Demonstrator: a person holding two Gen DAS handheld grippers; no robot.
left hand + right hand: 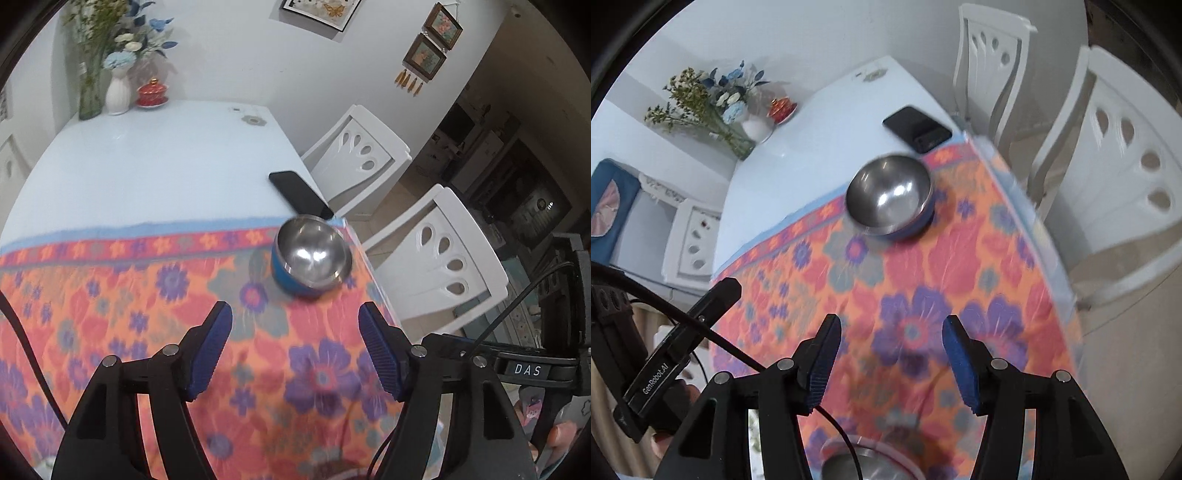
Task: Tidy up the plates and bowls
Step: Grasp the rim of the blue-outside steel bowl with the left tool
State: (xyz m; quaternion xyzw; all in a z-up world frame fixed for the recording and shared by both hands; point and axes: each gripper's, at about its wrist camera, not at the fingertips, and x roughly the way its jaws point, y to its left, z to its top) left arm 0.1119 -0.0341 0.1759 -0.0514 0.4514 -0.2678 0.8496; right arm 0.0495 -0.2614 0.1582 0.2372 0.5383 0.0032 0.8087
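Left gripper [295,314] and right gripper [891,326] both hang above the flowered cloth [147,332] that covers the near part of the table [147,158]. The jaws of each stand wide apart with nothing between the blue pads [212,350]; only cloth shows in the gaps. A steel bowl [313,256] with a blue outer wall sits upright and empty on the cloth near the table's right edge, just inside the cloth's far border, well ahead of both grippers. A black phone [299,194] lies just beyond it on the bare tabletop, along the same edge. In the right wrist view, the rim of a second metal dish [864,461] shows at the bottom edge, below the fingers. Vases of flowers [110,74] stand at the far left corner.
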